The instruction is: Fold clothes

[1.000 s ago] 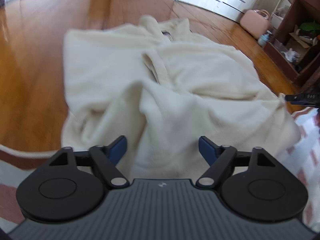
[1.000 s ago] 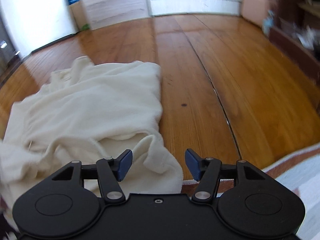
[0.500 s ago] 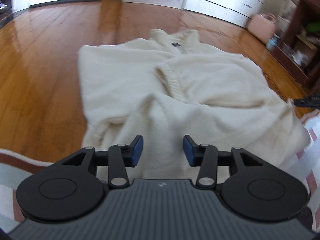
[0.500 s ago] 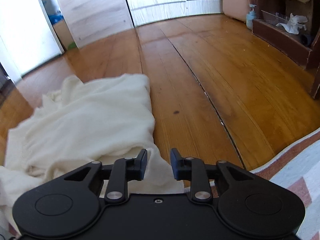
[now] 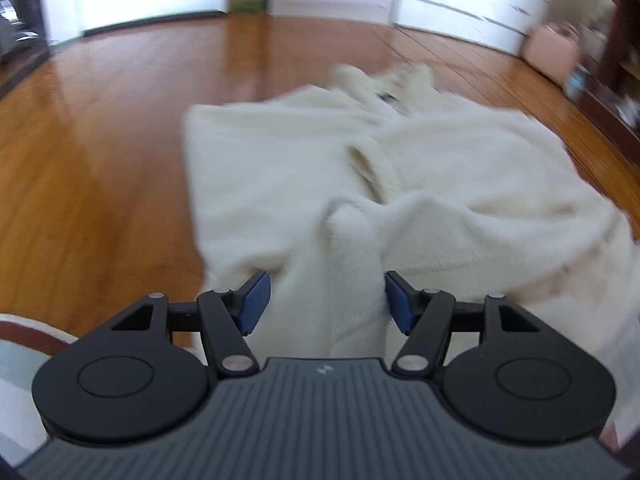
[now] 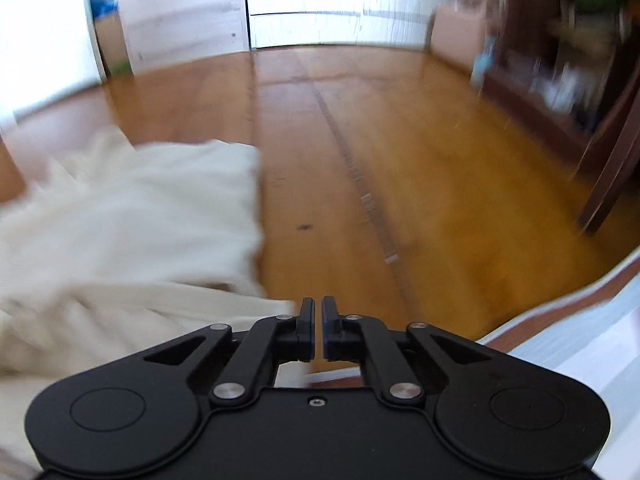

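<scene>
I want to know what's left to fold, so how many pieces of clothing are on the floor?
1. A cream fleece garment lies spread on the wooden floor, its near edge bunched between the left gripper fingers. Folds may hide another piece.

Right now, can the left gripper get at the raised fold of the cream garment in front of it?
Probably yes: the fold already stands between the left gripper's opening jaws, with nothing in the way.

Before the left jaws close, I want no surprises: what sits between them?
In the left wrist view, a raised ridge of the cream garment stands between the opening jaws of the left gripper; nothing else is there.
</scene>
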The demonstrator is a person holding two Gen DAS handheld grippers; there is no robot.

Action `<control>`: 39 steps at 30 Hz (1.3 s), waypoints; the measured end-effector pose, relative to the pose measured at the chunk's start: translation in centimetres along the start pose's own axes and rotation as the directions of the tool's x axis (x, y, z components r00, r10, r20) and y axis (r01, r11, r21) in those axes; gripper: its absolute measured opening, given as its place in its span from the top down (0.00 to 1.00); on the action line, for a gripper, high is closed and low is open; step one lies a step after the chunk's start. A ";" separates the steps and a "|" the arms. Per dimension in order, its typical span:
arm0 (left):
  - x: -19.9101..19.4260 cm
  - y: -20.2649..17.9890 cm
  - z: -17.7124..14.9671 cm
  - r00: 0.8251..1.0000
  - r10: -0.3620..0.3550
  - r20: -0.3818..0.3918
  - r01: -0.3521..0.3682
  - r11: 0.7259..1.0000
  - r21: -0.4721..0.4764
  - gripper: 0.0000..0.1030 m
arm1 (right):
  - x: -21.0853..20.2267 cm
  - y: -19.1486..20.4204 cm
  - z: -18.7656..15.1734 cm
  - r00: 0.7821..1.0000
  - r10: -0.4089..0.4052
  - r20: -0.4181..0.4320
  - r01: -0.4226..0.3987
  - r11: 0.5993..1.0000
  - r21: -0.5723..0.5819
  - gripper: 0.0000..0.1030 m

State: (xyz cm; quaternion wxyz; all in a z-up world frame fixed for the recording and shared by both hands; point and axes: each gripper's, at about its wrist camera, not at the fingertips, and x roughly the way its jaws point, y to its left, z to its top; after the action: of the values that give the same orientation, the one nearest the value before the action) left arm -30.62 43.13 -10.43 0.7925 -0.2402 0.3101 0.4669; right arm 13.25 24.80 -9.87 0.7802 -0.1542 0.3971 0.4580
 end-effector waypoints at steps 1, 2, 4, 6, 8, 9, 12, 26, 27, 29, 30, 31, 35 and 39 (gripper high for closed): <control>-0.1 0.4 0.2 1.000 0.017 0.026 -0.016 1.000 -0.021 0.40 | 0.2 0.0 0.2 0.999 0.030 -0.013 -0.030 0.999 0.030 0.85; -0.4 0.9 0.4 0.998 0.014 0.060 -0.011 0.998 -0.059 0.40 | 0.5 0.0 0.3 0.999 0.048 -0.024 -0.047 0.998 0.050 0.69; -1.0 2.1 1.0 0.991 -0.077 0.114 0.092 0.986 -0.137 0.40 | 1.1 0.4 0.6 0.998 0.055 -0.038 -0.053 0.997 0.057 0.51; -1.3 2.6 1.3 0.978 -0.165 0.127 0.184 0.970 -0.156 0.40 | 1.5 0.8 0.7 0.997 0.054 -0.056 -0.051 0.997 0.051 0.49; -1.3 2.6 1.2 0.966 -0.234 0.112 0.248 0.959 -0.138 0.40 | 2.1 1.1 0.6 0.995 0.063 -0.077 -0.058 0.997 0.058 0.49; -1.1 2.1 1.0 0.965 -0.249 0.085 0.257 0.962 -0.097 0.40 | 2.4 1.2 0.6 0.994 0.069 -0.086 -0.063 0.996 0.064 0.49; -0.2 -0.1 -0.1 0.969 -0.242 -0.049 0.244 0.969 0.038 0.37 | 3.2 1.5 0.4 0.993 0.070 -0.099 -0.062 0.994 0.085 0.49; -1.0 -1.7 0.5 0.994 0.006 0.111 -0.017 0.995 0.102 0.88 | 8.1 -1.1 0.5 0.969 0.082 -0.232 0.006 0.935 0.354 0.32; -1.4 -1.3 0.6 0.990 0.031 0.134 -0.043 0.995 0.092 0.88 | 8.3 -1.3 0.3 0.966 0.079 -0.246 0.021 0.925 0.378 0.32; -2.5 -0.5 1.1 0.982 0.044 0.184 -0.055 0.997 0.056 0.88 | 8.0 -0.8 0.3 0.973 0.064 -0.224 0.021 0.933 0.358 0.40; -3.0 -0.2 1.2 0.979 0.043 0.201 -0.052 0.998 0.040 0.88 | 7.5 -0.2 0.3 0.979 0.052 -0.198 0.011 0.952 0.304 0.65; -3.4 0.2 1.4 0.975 0.043 0.217 -0.050 0.998 0.025 0.88 | 7.0 0.5 0.3 0.984 0.034 -0.177 0.009 0.971 0.237 0.73; -4.3 0.7 1.6 0.967 0.075 0.244 -0.078 0.997 0.002 0.88 | 3.9 2.9 -0.1 0.994 -0.103 -0.047 0.103 0.995 0.007 0.91; -4.2 0.6 1.5 0.967 0.104 0.233 -0.113 0.993 0.026 0.88 | 1.2 3.7 -0.4 0.982 -0.173 0.074 0.179 0.981 -0.073 0.92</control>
State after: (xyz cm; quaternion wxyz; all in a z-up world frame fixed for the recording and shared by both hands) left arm -32.31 41.91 -6.45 0.8010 -0.1515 0.2375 0.5282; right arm 10.23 27.21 -10.60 0.8238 -0.2041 0.3370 0.4076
